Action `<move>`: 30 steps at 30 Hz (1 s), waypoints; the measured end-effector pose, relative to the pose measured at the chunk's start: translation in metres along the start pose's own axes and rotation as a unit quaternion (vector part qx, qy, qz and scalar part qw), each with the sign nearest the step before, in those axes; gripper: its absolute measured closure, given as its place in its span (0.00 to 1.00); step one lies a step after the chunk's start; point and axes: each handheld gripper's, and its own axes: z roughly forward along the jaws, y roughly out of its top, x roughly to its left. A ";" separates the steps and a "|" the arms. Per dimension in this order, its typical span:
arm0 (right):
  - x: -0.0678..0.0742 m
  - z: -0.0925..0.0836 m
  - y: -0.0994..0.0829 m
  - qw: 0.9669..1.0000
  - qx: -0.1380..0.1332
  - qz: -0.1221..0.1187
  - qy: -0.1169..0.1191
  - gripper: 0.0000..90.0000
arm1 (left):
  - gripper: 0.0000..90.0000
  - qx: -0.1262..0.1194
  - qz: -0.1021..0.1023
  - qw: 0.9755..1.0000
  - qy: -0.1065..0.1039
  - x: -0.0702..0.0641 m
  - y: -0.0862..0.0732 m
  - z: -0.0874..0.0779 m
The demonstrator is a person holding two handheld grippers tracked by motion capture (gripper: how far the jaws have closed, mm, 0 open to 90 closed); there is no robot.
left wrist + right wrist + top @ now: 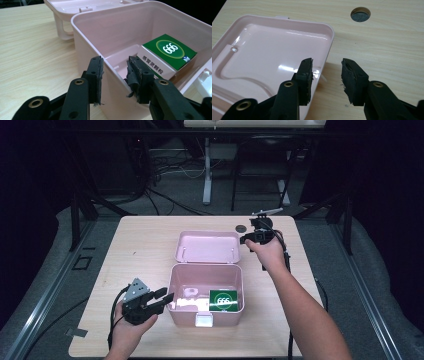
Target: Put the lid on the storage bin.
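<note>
An open pink plastic box [206, 266] stands near the table's front, its lid [207, 247] lying flat behind it. Inside lie a green and white carton [223, 300] marked 666 and some white pieces [190, 303]. My left gripper [167, 299] is at the box's left wall. In the left gripper view that wall [112, 30] runs between the jaws of the left gripper [115, 72], one pad outside and one inside, with a gap on the inner side. The carton [170, 51] lies just beyond. My right gripper [243, 240] is open at the lid's right edge. In its own view the right gripper [325, 72] straddles the rim of the lid [269, 47] without touching it.
A round cable hole [241, 227] sits in the wooden table [135, 255] just behind the right gripper, also seen as a hole [360, 14] in the right gripper view. A white latch [202, 320] is on the box's front. Dark floor, cables and desk legs lie beyond the far edge.
</note>
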 end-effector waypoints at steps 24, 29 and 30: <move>0.004 0.055 0.012 0.996 0.068 0.043 -0.024 0.84 | 0.73 -0.002 -0.003 1.000 0.006 -0.002 -0.002 0.000; 0.005 0.059 0.012 0.996 0.072 0.048 -0.026 0.88 | 0.73 -0.002 -0.004 1.000 0.006 -0.002 -0.002 0.000; 0.005 0.059 0.012 0.996 0.072 0.049 -0.027 0.90 | 0.73 -0.002 -0.003 1.000 0.006 -0.002 -0.002 0.000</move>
